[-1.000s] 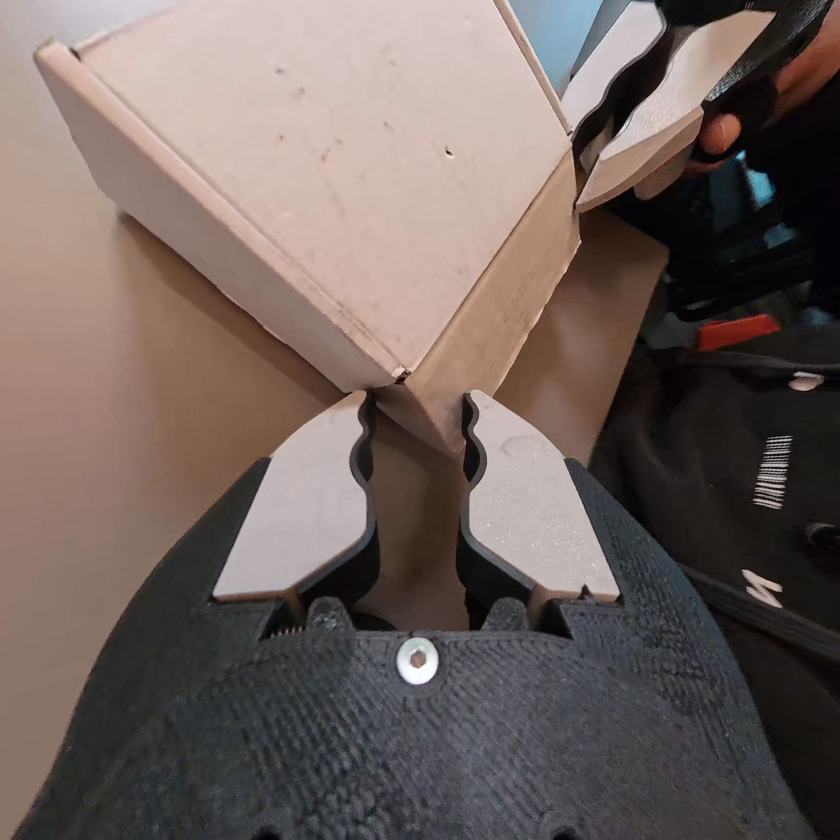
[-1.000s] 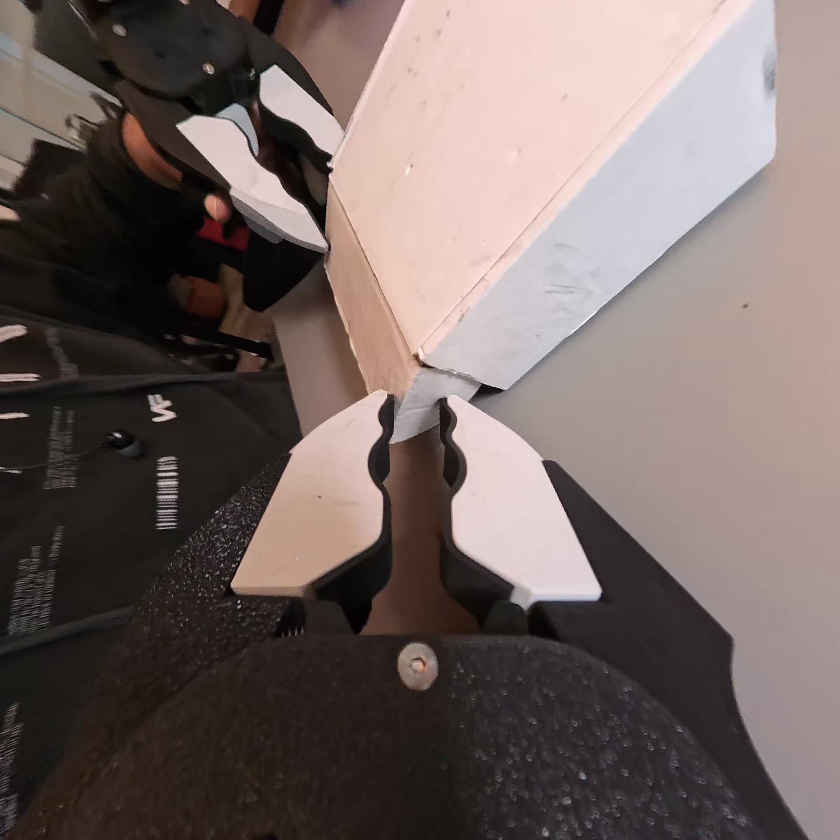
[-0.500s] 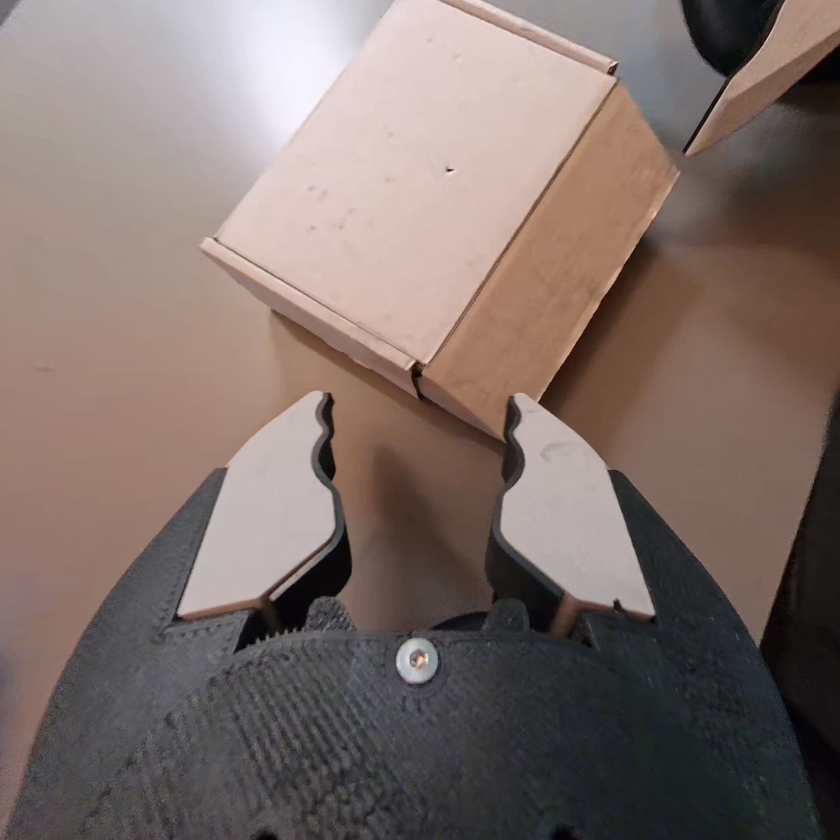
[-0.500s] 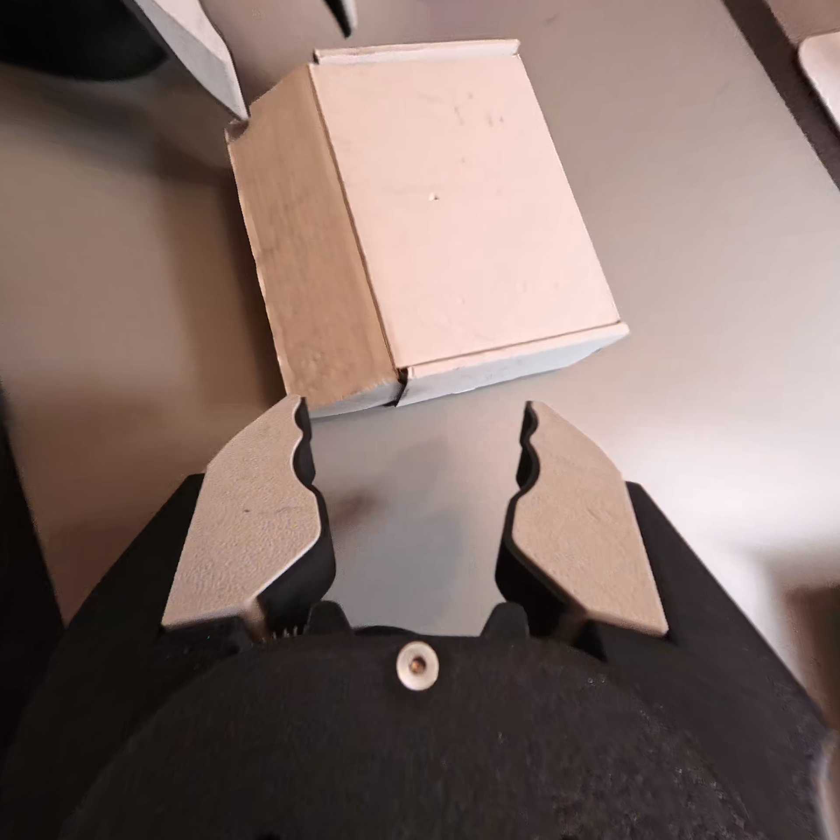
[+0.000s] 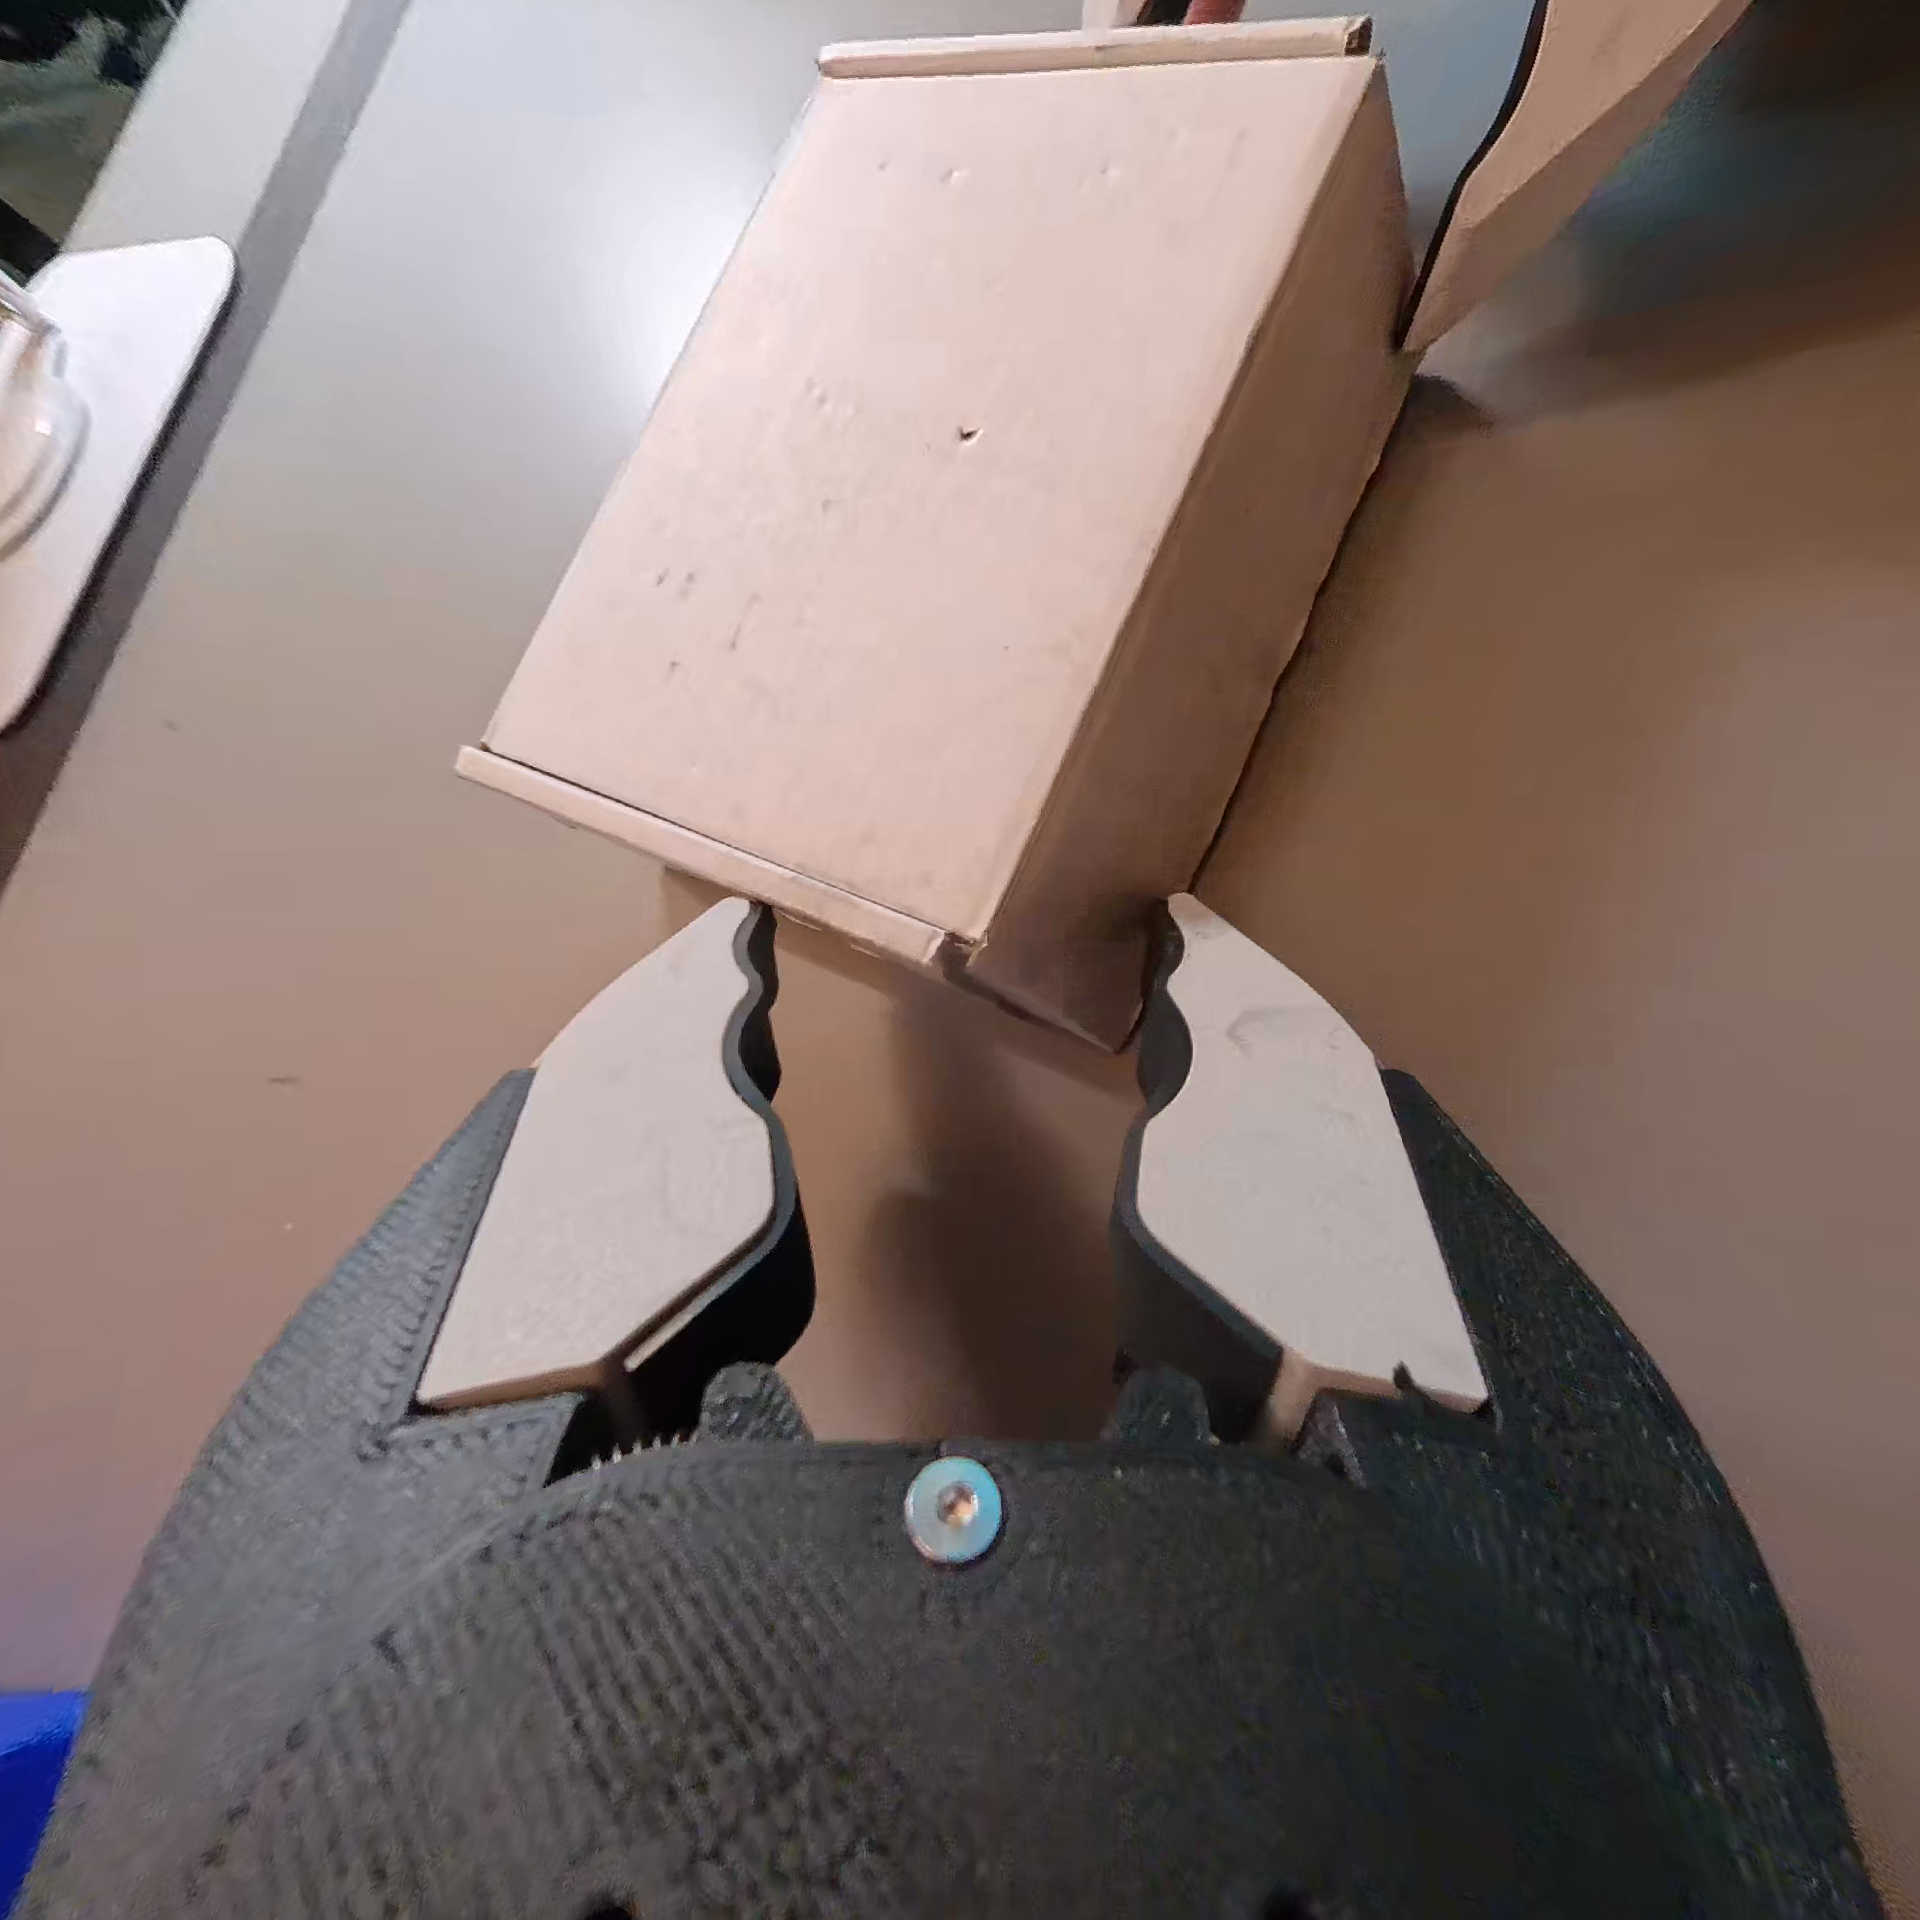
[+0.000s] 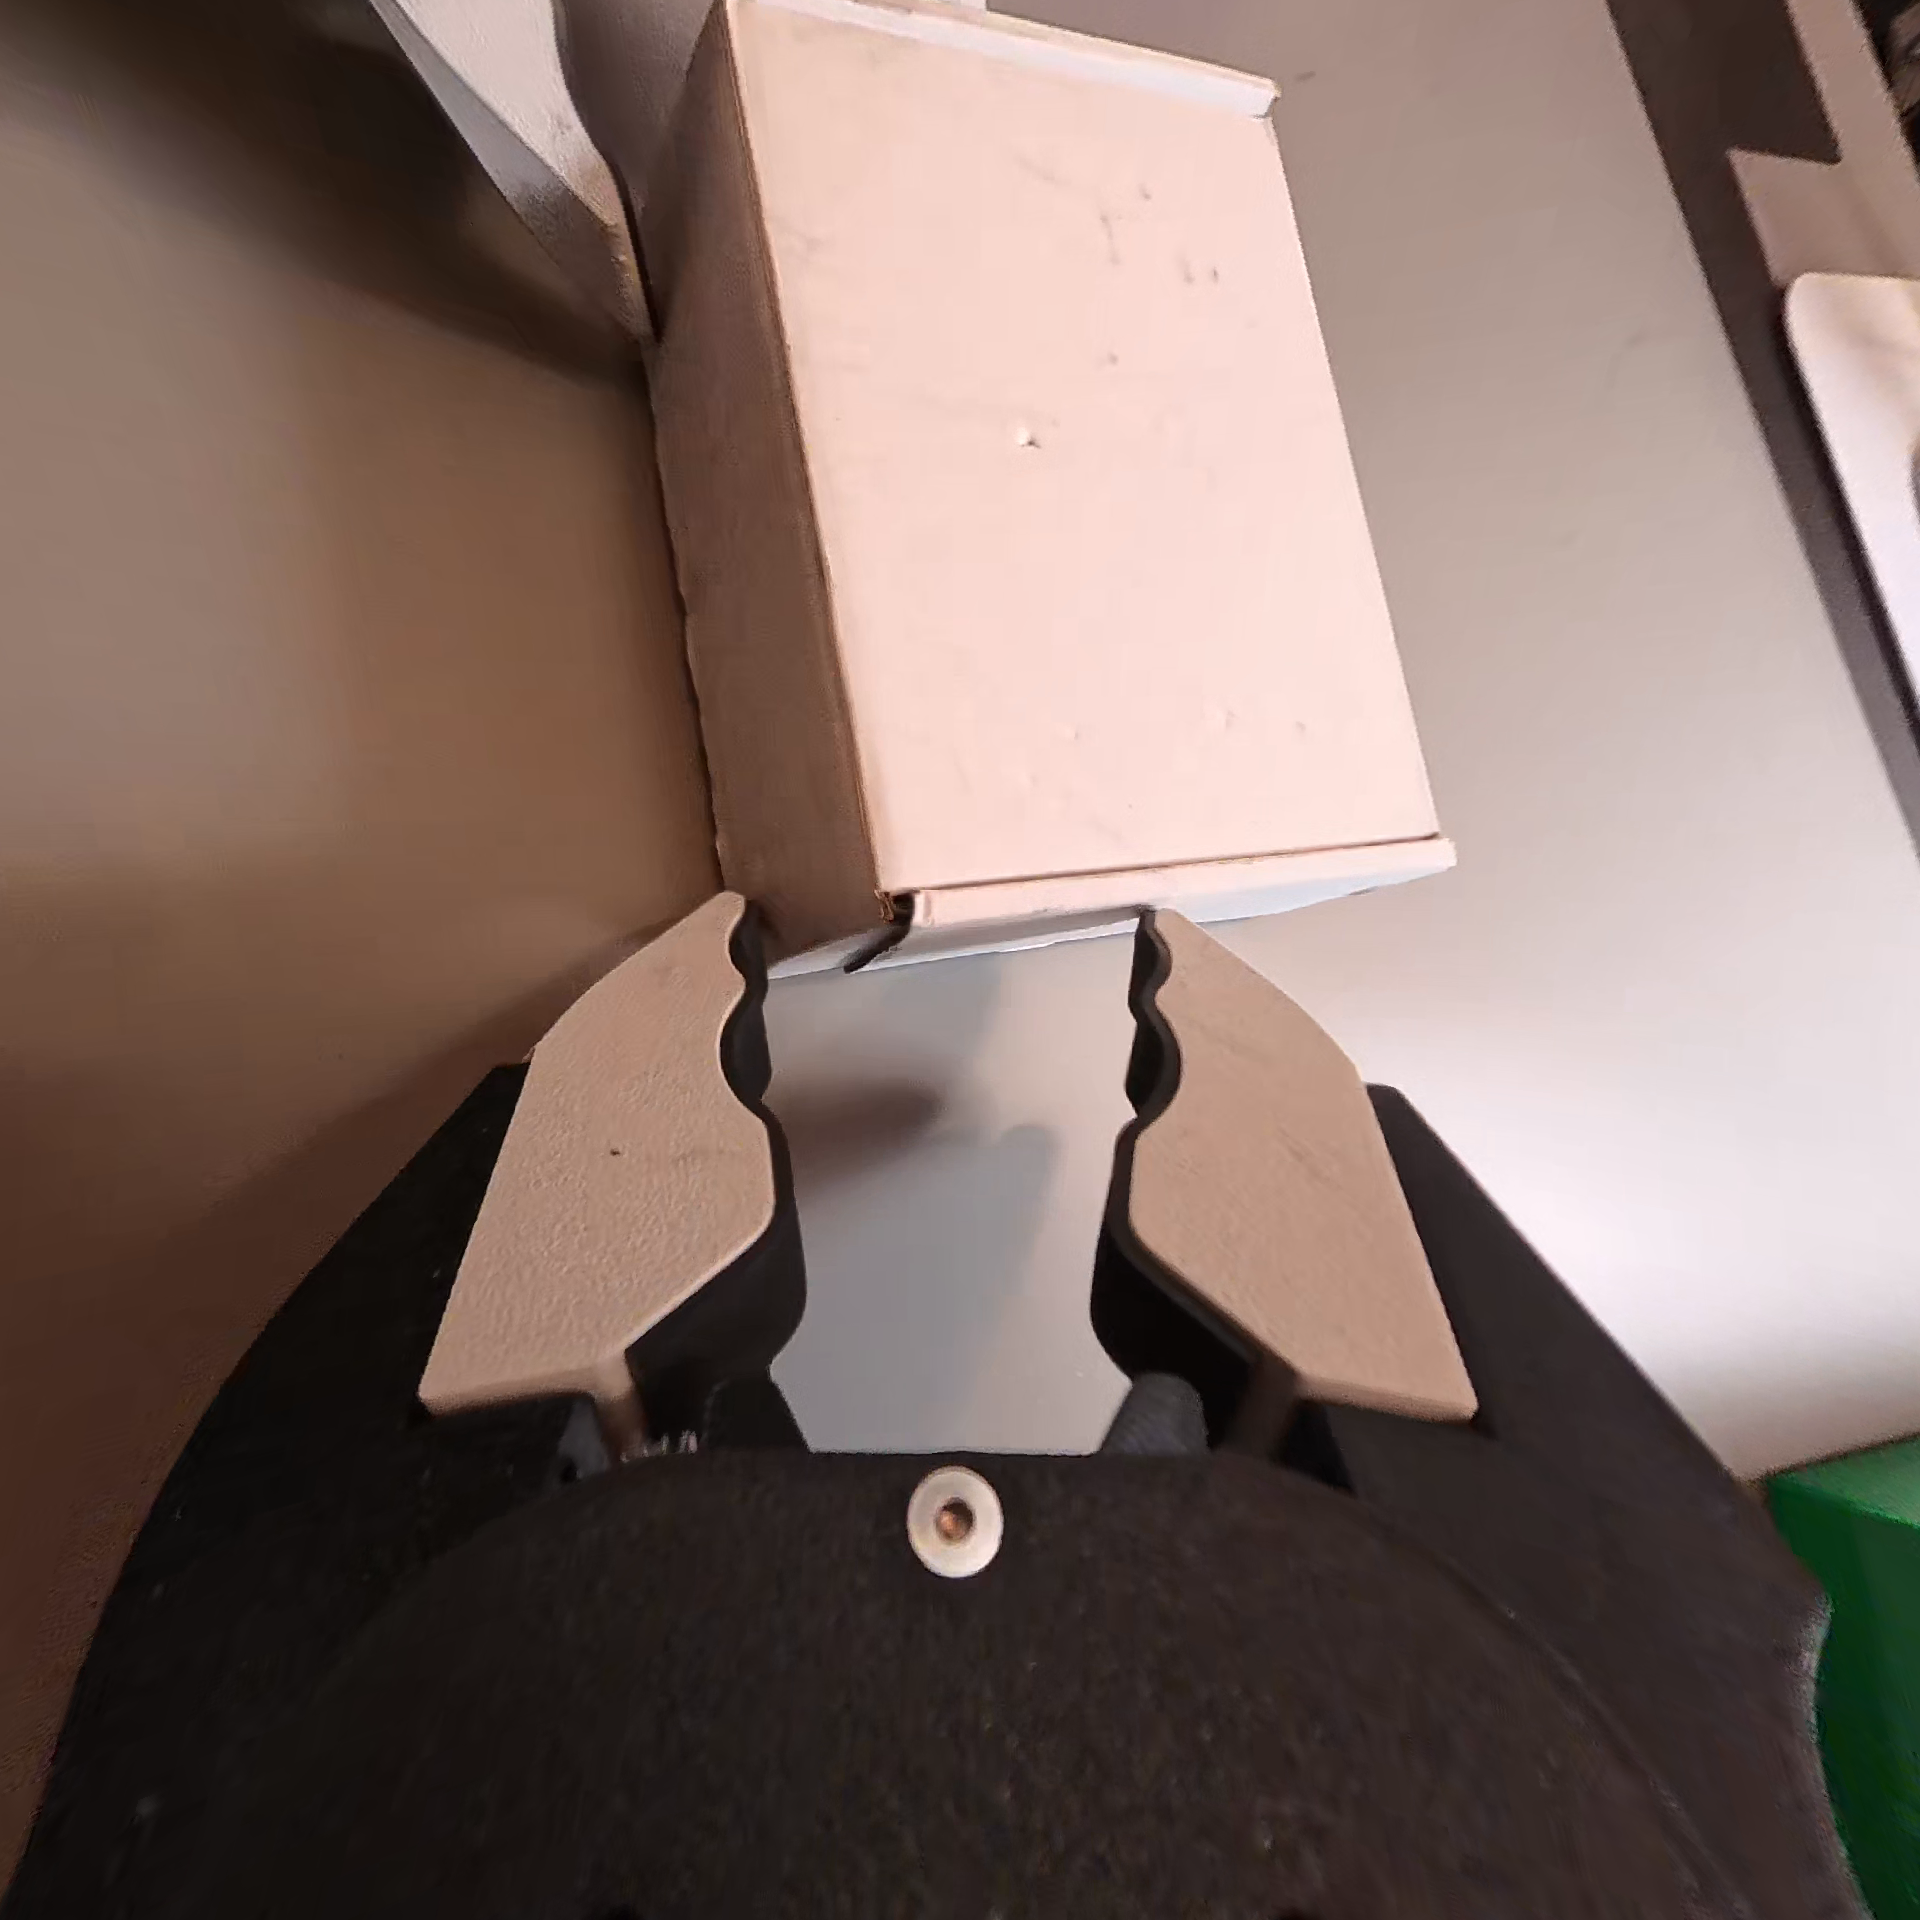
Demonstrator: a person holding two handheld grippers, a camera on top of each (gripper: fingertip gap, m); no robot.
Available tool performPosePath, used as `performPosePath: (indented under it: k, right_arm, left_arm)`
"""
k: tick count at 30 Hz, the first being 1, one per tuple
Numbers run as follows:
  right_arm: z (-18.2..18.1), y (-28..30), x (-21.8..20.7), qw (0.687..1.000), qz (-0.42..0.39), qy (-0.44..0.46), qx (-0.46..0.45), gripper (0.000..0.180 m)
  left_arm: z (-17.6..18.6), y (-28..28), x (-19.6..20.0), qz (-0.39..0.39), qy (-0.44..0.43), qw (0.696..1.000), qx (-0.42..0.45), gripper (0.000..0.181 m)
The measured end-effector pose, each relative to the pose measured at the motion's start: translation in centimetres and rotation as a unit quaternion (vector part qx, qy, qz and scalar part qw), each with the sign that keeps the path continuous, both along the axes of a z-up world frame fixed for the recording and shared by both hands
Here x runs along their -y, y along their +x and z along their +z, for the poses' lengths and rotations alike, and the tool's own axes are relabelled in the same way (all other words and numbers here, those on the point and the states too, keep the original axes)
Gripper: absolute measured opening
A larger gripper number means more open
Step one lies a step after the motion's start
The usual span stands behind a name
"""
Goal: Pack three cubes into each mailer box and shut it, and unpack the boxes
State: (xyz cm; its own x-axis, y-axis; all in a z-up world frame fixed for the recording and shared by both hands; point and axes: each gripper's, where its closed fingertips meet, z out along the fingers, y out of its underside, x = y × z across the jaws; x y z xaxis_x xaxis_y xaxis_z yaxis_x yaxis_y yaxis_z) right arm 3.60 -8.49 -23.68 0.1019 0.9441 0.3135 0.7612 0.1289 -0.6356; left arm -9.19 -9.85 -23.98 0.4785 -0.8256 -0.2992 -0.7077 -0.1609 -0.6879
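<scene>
A shut brown cardboard mailer box [image 5: 935, 499] lies flat on the tan table [image 5: 260, 987]. It also shows in the right wrist view [image 6: 1060, 499]. My left gripper [image 5: 961, 920] is open and empty, its tips on either side of the box's near right corner. My right gripper [image 6: 943, 920] is open and empty, its tips on either side of the box's near left corner. Each view shows a finger of the other gripper at the box's far corner, the right gripper's [image 5: 1558, 156] and the left gripper's [image 6: 520, 135]. No cube shows on or in the box.
A green cube [image 6: 1849, 1621] sits at the lower right of the right wrist view. A blue thing [image 5: 31, 1756] shows at the lower left of the left wrist view. A white pad [image 5: 114, 436] with a glass item [image 5: 26, 436] lies far left; it also shows in the right wrist view [image 6: 1860, 468]. The green cube [image 6: 1849, 1621] lies some 25 cm from my right tips, 40 cm from my left tips.
A second ago both grippers were shut on corners of the tilted, raised box. They let go, the box now lies flat on the table, and both open grippers have moved in to its near corners.
</scene>
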Motion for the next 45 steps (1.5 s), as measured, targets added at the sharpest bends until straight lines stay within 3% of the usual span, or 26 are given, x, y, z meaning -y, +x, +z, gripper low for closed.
performPosePath:
  k: [12,18,21,25,35,45]
  right_arm:
    - [-0.1,0.0,-1.0,0.998,-0.024,0.062,-0.018,0.051]
    - [-0.1,0.2,-0.7,1.0,-0.014,0.008,-0.017,0.052]
    - [0.2,0.3,-0.9,1.0,-0.008,-0.005,-0.022,0.057]
    - [0.0,0.1,-1.0,0.999,0.001,-0.031,-0.032,0.059]
    - [0.1,-0.2,-1.7,0.999,0.021,0.008,-0.037,0.053]
    - [0.1,0.7,-2.8,0.998,-0.021,-0.008,-0.051,0.051]
  left_arm:
    - [0.1,-0.2,-1.3,0.018,0.101,0.995,-0.001,0.057]
    - [0.0,-0.4,-0.6,-0.02,0.051,0.998,-0.002,0.057]
    - [0.0,-0.6,-0.2,-0.053,0.052,0.997,-0.017,0.066]
    - [0.4,-0.4,-0.6,-0.045,0.012,0.998,0.044,0.061]
    - [0.2,-0.4,-1.4,-0.06,0.078,0.995,0.011,0.054]
    - [0.2,0.5,-2.3,-0.018,0.043,0.998,0.044,0.056]
